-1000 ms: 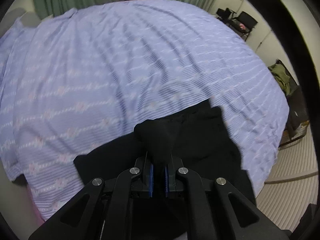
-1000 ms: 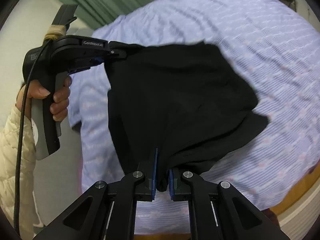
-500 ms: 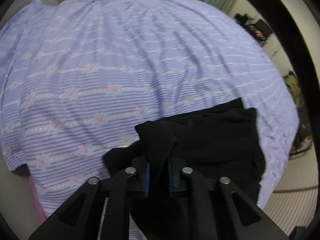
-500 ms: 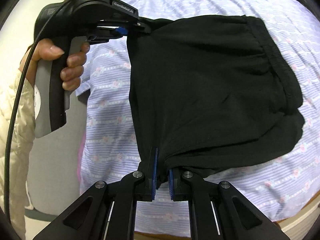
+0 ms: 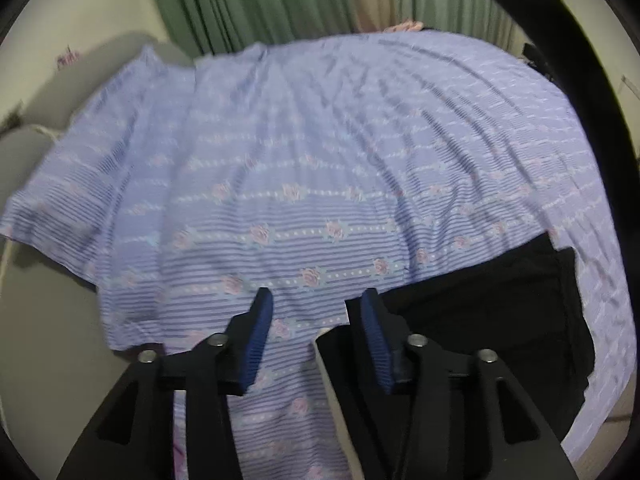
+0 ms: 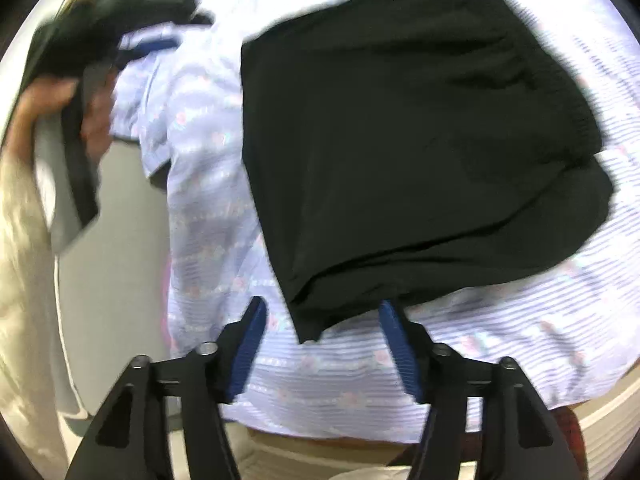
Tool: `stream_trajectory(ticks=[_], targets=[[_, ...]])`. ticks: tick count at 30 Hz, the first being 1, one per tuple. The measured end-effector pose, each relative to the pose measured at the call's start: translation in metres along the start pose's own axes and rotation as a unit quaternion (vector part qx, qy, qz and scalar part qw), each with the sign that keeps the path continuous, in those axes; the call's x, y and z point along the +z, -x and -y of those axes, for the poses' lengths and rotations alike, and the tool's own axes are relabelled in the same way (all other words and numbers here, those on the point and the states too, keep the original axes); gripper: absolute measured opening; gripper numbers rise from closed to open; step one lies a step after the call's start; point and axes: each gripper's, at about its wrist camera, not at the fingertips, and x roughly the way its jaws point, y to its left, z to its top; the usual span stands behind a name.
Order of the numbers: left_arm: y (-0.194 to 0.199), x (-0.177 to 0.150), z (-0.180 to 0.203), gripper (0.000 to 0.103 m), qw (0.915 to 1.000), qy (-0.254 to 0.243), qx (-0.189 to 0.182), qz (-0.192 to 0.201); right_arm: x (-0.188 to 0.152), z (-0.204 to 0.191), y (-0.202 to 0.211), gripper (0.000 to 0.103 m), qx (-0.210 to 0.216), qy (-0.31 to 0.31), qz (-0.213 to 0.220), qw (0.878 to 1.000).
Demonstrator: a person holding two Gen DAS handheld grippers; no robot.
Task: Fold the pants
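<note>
The black pants point(image 6: 412, 136) lie folded in a compact rectangle on the purple striped bedsheet point(image 6: 208, 216). In the left wrist view they point(image 5: 492, 308) lie at the lower right, partly behind the right finger. My left gripper point(image 5: 316, 320) is open and empty, just left of the pants. It also shows blurred in the right wrist view point(image 6: 132, 46), apart from the pants. My right gripper point(image 6: 322, 330) is open and empty, with the pants' near corner between its blue pads point(image 6: 250, 344).
The bedsheet point(image 5: 304, 152) covers a bed that fills most of the left wrist view. Green curtains point(image 5: 248, 0) hang behind it. The person's hand point(image 6: 48, 108) holds the left gripper's handle. Floor point(image 6: 112, 280) shows past the bed's left edge.
Both grippers have let go of the pants and opened. The pants have dropped flat onto the sheet. The left gripper has pulled back to the left.
</note>
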Motion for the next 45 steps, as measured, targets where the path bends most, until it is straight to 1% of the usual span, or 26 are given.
stream_trajectory(ticks=[1, 2, 3, 7, 9, 11, 13, 15, 18, 20, 21, 23, 26, 28, 30, 34, 38, 42, 45], targets=[[0.008, -0.005, -0.002, 0.056, 1.0, 0.002, 0.0, 0.006, 0.001, 0.005, 0.012, 0.079, -0.003, -0.002, 0.019, 1.0], [0.024, -0.01, -0.003, 0.06, 0.9999, 0.008, -0.001, 0.015, 0.002, 0.009, 0.025, 0.08, -0.003, 0.0, 0.039, 0.999], [0.035, -0.014, -0.003, 0.062, 0.9997, 0.013, -0.004, 0.022, 0.005, 0.015, 0.044, 0.082, -0.007, 0.008, 0.067, 0.998], [0.089, -0.036, 0.007, 0.071, 0.9983, 0.031, -0.012, 0.049, 0.007, 0.035, 0.101, 0.091, -0.03, 0.033, 0.141, 0.989], [0.112, -0.045, 0.014, 0.075, 0.9976, 0.034, -0.01, 0.06, 0.007, 0.047, 0.13, 0.092, -0.043, 0.054, 0.168, 0.983], [0.136, -0.056, 0.026, 0.083, 0.9969, 0.035, -0.005, 0.07, 0.005, 0.055, 0.153, 0.092, -0.048, 0.084, 0.187, 0.978], [0.16, -0.067, 0.039, 0.084, 0.9957, 0.043, 0.0, 0.082, 0.004, 0.063, 0.174, 0.092, -0.061, 0.108, 0.205, 0.971], [0.187, -0.078, 0.058, 0.087, 0.9947, 0.053, 0.0, 0.089, 0.001, 0.076, 0.202, 0.092, -0.077, 0.138, 0.227, 0.961], [0.223, -0.092, 0.092, 0.09, 0.993, 0.062, 0.007, 0.1, -0.006, 0.091, 0.24, 0.092, -0.079, 0.165, 0.241, 0.953], [0.245, -0.101, 0.117, 0.095, 0.9915, 0.068, 0.015, 0.11, -0.01, 0.107, 0.266, 0.092, -0.078, 0.179, 0.249, 0.949], [0.256, -0.105, 0.131, 0.095, 0.9906, 0.071, 0.016, 0.116, -0.013, 0.117, 0.281, 0.092, -0.077, 0.184, 0.253, 0.947], [0.274, -0.11, 0.159, 0.096, 0.9892, 0.076, 0.02, 0.124, -0.016, 0.126, 0.297, 0.093, -0.074, 0.195, 0.257, 0.943], [0.296, -0.116, 0.198, 0.098, 0.9877, 0.085, 0.017, 0.13, -0.025, 0.154, 0.332, 0.094, -0.078, 0.212, 0.27, 0.936], [0.311, -0.12, 0.227, 0.098, 0.9859, 0.096, 0.01, 0.136, -0.029, 0.175, 0.353, 0.095, -0.077, 0.216, 0.275, 0.934], [0.325, -0.124, 0.253, 0.1, 0.9842, 0.109, 0.011, 0.139, -0.032, 0.194, 0.37, 0.095, -0.079, 0.218, 0.277, 0.932], [0.35, -0.134, 0.294, 0.101, 0.9789, 0.141, 0.004, 0.148, -0.04, 0.227, 0.4, 0.095, -0.081, 0.224, 0.283, 0.929], [0.367, -0.142, 0.33, 0.101, 0.9774, 0.138, 0.017, 0.159, -0.047, 0.255, 0.426, 0.095, -0.08, 0.226, 0.29, 0.926], [0.385, -0.151, 0.371, 0.101, 0.9783, 0.116, 0.026, 0.17, -0.058, 0.279, 0.449, 0.095, -0.081, 0.228, 0.302, 0.922], [0.394, -0.155, 0.392, 0.102, 0.978, 0.11, 0.024, 0.176, -0.066, 0.292, 0.462, 0.095, -0.076, 0.228, 0.309, 0.92]])
